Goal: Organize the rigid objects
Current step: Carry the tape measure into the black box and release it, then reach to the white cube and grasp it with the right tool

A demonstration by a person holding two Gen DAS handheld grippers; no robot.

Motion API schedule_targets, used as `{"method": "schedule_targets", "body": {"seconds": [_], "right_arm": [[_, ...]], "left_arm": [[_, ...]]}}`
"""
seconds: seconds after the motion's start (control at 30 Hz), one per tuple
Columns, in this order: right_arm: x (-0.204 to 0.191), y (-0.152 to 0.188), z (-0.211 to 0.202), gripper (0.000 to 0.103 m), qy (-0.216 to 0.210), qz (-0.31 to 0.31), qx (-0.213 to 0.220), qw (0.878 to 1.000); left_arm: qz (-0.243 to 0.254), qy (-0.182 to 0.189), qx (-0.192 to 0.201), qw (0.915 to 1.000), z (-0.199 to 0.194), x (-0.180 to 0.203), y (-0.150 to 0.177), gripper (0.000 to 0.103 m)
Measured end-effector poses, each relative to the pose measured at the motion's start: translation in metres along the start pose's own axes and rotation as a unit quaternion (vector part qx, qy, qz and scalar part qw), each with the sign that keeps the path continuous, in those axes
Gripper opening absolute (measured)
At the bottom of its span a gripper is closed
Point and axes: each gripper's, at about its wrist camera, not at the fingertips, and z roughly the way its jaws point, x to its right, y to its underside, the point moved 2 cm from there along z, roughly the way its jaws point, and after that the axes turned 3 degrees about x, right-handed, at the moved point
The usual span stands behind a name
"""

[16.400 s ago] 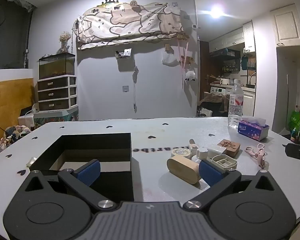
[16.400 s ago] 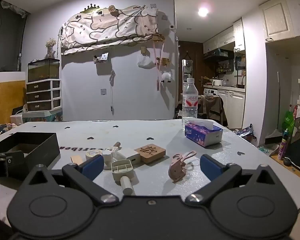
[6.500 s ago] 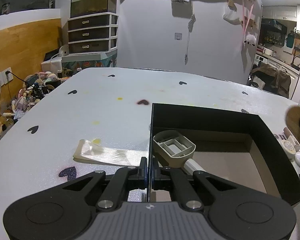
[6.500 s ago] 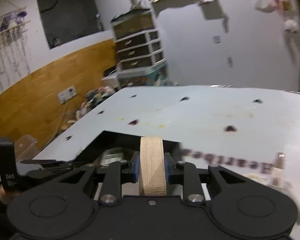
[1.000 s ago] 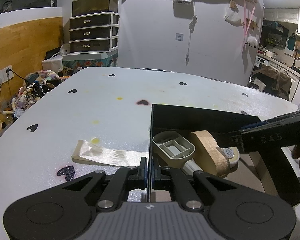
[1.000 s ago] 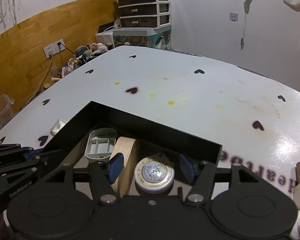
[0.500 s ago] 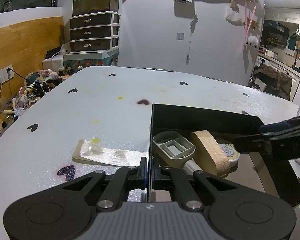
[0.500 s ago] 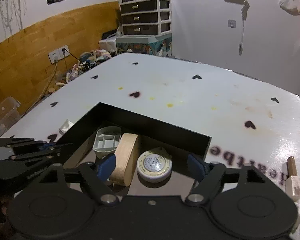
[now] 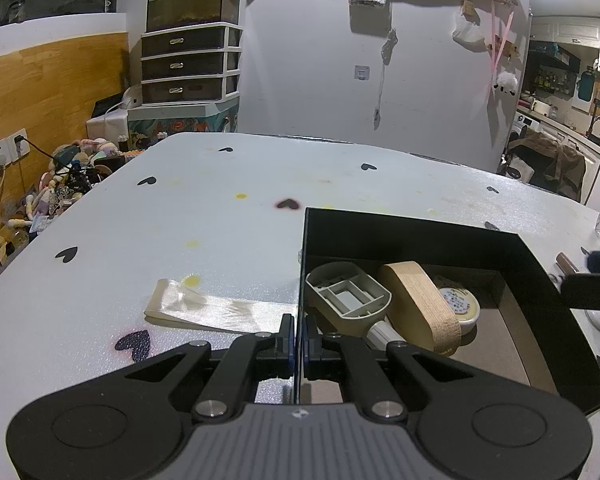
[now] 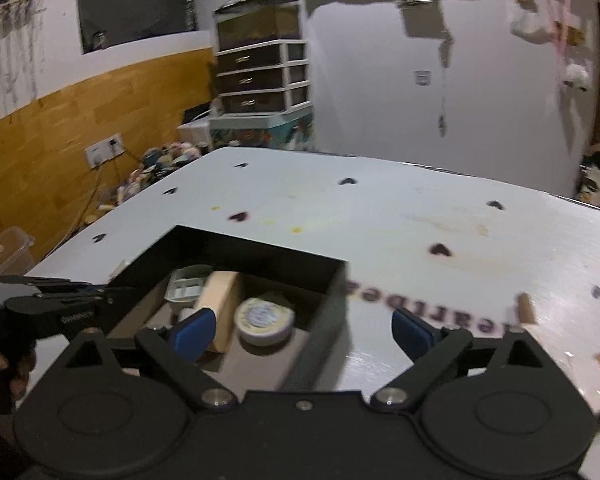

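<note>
On the white worktop (image 9: 228, 216) sits the black box (image 9: 420, 232), its near wall clenched in the left gripper (image 9: 298, 334). Inside lie a grey scoop (image 9: 348, 294), a wooden oval block (image 9: 420, 300) and a round tin (image 9: 460, 304), touching side by side. The right gripper (image 10: 304, 326) hangs above, jaws released.

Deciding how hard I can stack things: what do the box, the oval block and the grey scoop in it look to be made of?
Box: likely matte black cardboard, with thin walls and a brown board floor.
Oval block: looks like pale unfinished wood, with fine grain lines on its edge.
Grey scoop: probably moulded plastic, a dull even grey with thin ribs.
The left gripper pinches the box wall.
</note>
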Motion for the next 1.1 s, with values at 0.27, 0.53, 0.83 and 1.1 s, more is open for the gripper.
{"method": "schedule_targets", "body": {"seconds": [0.27, 0.53, 0.83, 1.1], "right_arm": [[0.036, 0.025, -0.013, 0.096, 0.066, 0.042, -0.009, 0.997], [0.065, 0.042, -0.025, 0.103, 0.166, 0.075, -0.004, 0.983], [0.103, 0.061, -0.041, 0.103, 0.225, 0.134, 0.017, 0.965], [0.146, 0.06, -0.044, 0.067, 0.274, 0.106, 0.015, 0.956]], "left_arm": [[-0.003, -0.001, 0.002, 1.0, 0.001, -0.003, 0.0, 0.004], [-0.003, 0.0, -0.003, 1.0, 0.001, 0.0, -0.002, 0.004], [-0.003, 0.001, -0.005, 1.0, 0.001, 0.0, -0.003, 0.004], [-0.005, 0.004, -0.005, 1.0, 0.001, 0.0, -0.004, 0.004]]}}
